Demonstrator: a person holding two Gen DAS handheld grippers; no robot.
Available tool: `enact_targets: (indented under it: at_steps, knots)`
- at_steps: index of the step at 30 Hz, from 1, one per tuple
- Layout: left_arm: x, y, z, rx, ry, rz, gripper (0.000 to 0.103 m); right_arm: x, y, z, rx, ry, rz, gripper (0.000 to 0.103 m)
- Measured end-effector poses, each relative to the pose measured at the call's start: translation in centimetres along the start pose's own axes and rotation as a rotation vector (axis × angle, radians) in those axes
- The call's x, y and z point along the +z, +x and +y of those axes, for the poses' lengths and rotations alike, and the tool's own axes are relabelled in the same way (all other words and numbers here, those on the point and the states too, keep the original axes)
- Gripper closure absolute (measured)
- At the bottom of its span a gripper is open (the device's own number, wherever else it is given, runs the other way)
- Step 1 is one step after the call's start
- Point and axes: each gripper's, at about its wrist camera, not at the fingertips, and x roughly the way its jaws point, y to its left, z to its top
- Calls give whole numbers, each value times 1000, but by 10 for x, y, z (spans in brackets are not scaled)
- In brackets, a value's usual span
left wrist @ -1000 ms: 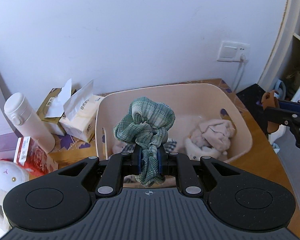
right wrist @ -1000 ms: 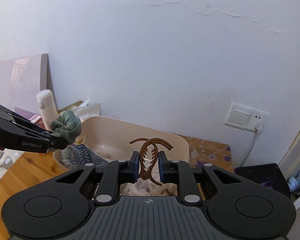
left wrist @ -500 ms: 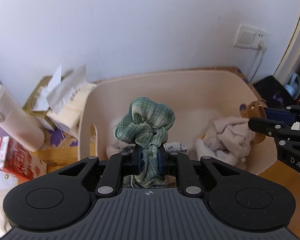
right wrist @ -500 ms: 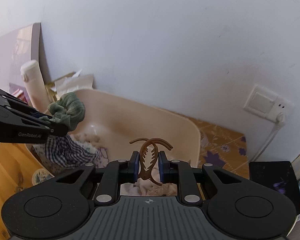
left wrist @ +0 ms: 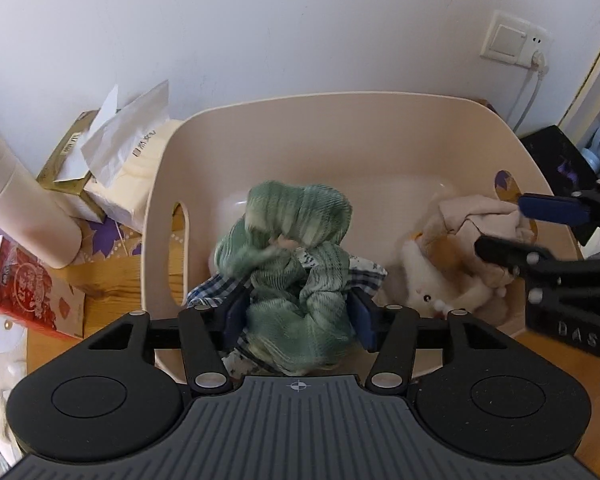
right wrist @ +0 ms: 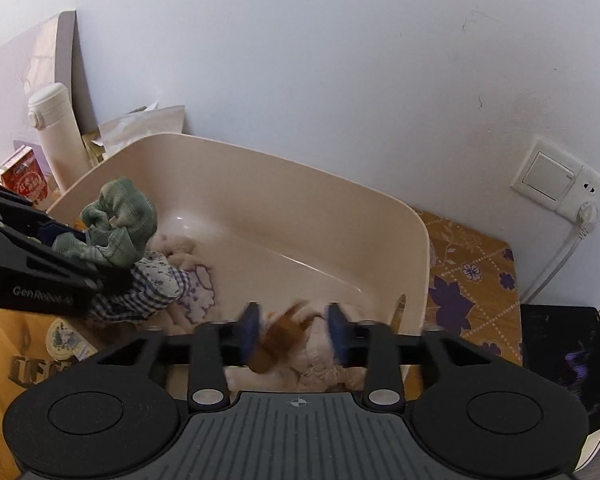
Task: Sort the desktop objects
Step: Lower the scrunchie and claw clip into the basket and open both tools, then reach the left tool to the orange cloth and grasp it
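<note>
Green scrunchie (left wrist: 296, 264) sat loose between the spread fingers of the left hand-held gripper (left wrist: 296, 316), over the beige bin (left wrist: 340, 128) near its left wall. Right hand-held gripper (right wrist: 294, 330) was spread too, blurred brown hair claw (right wrist: 278, 336) between its pads, above clothes at the bin's right end.

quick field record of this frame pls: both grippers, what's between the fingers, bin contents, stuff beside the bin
left gripper: open, over bin
green scrunchie: loose between left fingers, blurred
right gripper: open, over bin
brown hair claw: between right fingers, blurred, not pinched
beige bin: holds checked cloth, plush toy
left of bin: tissue packs, white bottle, red box
</note>
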Motion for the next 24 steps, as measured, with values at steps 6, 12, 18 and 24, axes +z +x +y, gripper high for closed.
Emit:
enact_targets:
  at_steps: [6, 12, 18, 24]
  knots:
    - [-7, -20, 3, 15, -16, -34, 30, -4, -16, 1, -22, 10, -24, 23]
    - [-18, -45, 5, 16, -47, -78, 25, -9, -39, 7, -43, 15, -56, 7]
    - [-38, -67, 8, 5, -54, -92, 24, -20, -58, 17, -65, 24, -67, 0]
    - [-69, -85, 9, 8, -48, -76, 24, -45, -75, 24, -76, 59, -51, 0]
